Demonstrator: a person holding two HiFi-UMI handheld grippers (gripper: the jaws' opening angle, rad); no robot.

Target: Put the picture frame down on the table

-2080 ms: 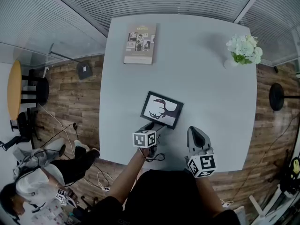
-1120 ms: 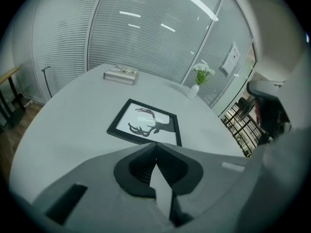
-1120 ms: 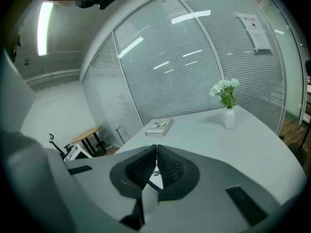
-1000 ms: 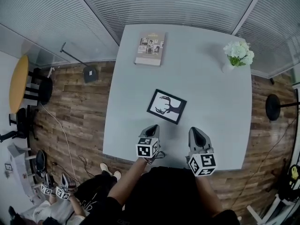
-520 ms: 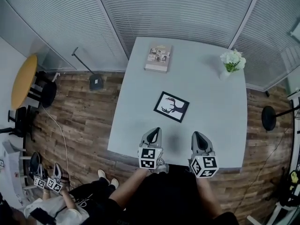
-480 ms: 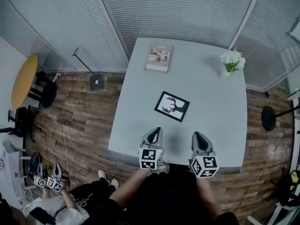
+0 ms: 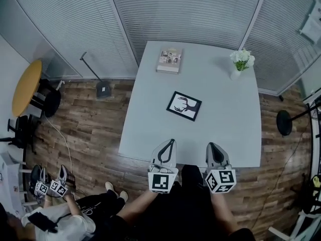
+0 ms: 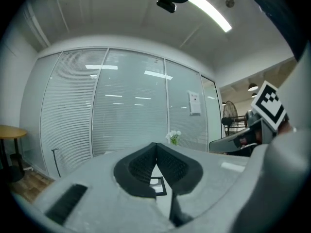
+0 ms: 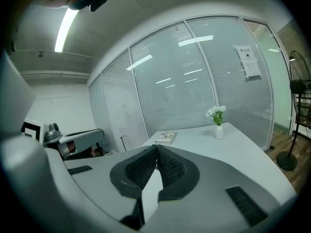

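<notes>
The black picture frame (image 7: 184,106) with a deer silhouette lies flat near the middle of the white table (image 7: 150,129). A corner of the frame (image 8: 158,186) shows between the left jaws in the left gripper view. My left gripper (image 7: 166,145) hovers at the table's near edge, well short of the frame, shut and holding nothing. Beside it, my right gripper (image 7: 212,148) is also shut and empty. In both gripper views the jaw tips meet, at the left gripper (image 8: 156,145) and the right gripper (image 9: 156,147).
A book (image 7: 168,61) lies at the table's far left corner and a vase of white flowers (image 7: 239,62) stands at the far right. Glass walls with blinds surround the table. A round yellow table (image 7: 26,87) and a seated person (image 7: 55,220) are at the left.
The left gripper has let go of the frame and pulled back to the table's near edge. The view has backed away, so the table looks smaller and farther.
</notes>
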